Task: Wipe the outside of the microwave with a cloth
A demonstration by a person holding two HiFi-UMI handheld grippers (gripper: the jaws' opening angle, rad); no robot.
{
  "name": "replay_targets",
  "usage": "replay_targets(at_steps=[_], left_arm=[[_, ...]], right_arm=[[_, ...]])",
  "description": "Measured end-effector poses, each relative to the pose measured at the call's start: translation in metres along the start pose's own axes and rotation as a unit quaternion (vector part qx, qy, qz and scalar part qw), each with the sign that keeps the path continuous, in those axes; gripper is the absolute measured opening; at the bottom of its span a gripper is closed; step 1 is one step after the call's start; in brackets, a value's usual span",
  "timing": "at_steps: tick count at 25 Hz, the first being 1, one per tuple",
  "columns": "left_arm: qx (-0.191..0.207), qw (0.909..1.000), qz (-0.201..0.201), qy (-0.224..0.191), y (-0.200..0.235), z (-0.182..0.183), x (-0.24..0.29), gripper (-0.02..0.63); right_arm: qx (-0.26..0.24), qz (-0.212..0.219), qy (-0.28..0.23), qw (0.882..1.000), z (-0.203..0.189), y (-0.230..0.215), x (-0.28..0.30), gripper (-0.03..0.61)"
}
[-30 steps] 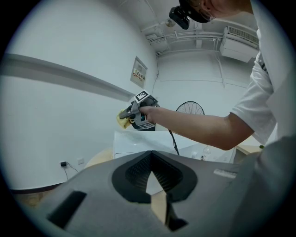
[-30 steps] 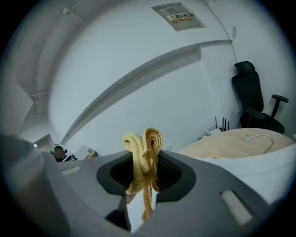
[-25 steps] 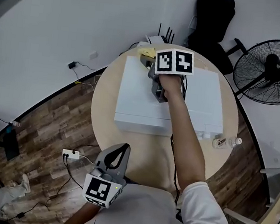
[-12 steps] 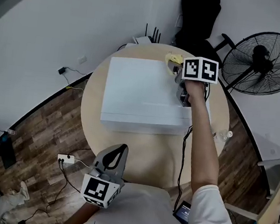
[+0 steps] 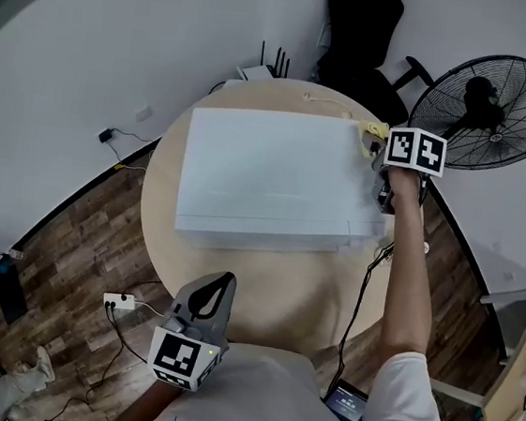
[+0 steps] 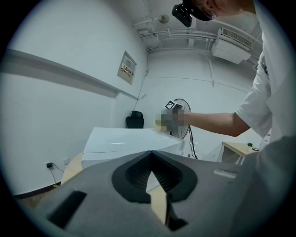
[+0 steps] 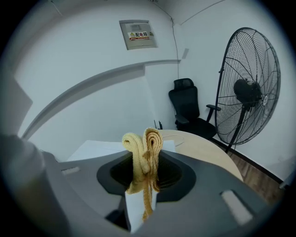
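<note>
The head camera looks steeply down from above the person, far enough off to hold the whole round pale wooden table (image 5: 272, 296), the flat white box-shaped microwave (image 5: 267, 177) and the black standing fan (image 5: 479, 97). The camera on the left gripper (image 5: 225, 281) rides low by the person's body, facing across the microwave's front corner towards that fan. The camera on the right gripper (image 7: 147, 159) sits by the microwave's far right corner, the folded yellow cloth (image 7: 143, 152) in its jaws close before the lens, and shares the microwave top and fan.

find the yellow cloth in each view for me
Head view: folded yellow cloth upper right, at the white box-shaped microwave's far right corner.
Left gripper view: cloth small, centre, beyond the microwave's top.
Right gripper view: cloth centre, pinched in the right claw.
Shared landmark: the microwave.
</note>
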State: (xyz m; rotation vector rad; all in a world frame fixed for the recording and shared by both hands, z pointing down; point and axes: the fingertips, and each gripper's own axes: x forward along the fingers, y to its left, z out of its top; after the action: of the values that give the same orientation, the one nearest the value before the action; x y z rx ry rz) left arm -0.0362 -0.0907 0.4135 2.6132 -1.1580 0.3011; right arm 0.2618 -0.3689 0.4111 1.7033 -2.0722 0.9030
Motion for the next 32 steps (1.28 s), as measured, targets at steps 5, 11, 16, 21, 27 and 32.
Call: replay_targets(at_steps=[5, 11, 16, 21, 27, 32], left_arm=[[0.005, 0.9999, -0.008, 0.007, -0.004, 0.002, 0.004, -0.008], [0.008, 0.9999, -0.003, 0.010, 0.001, -0.002, 0.004, -0.007], [0.002, 0.9999, -0.005, 0.011, 0.002, -0.004, 0.004, -0.006], [0.005, 0.9999, -0.011, 0.008, -0.002, -0.003, 0.005, -0.008], [-0.003, 0.9999, -0.009, 0.006, -0.002, -0.004, 0.000, -0.008], [-0.007, 0.9999, -0.007, 0.003, -0.001, -0.006, -0.004, -0.007]], right_arm=[[-0.035, -0.058, 0.021, 0.997, -0.008, -0.033, 0.000, 0.121], [-0.073, -0.094, 0.047, 0.992, -0.015, -0.038, 0.011, 0.121], [-0.053, -0.084, 0.045, 0.994, -0.018, -0.032, 0.014, 0.121], [-0.046, -0.079, 0.045, 0.995, -0.022, -0.021, 0.018, 0.121], [-0.045, -0.072, 0.046, 0.995, -0.024, -0.009, 0.020, 0.121], [-0.037, -0.063, 0.038, 0.997, -0.025, -0.002, 0.020, 0.121]])
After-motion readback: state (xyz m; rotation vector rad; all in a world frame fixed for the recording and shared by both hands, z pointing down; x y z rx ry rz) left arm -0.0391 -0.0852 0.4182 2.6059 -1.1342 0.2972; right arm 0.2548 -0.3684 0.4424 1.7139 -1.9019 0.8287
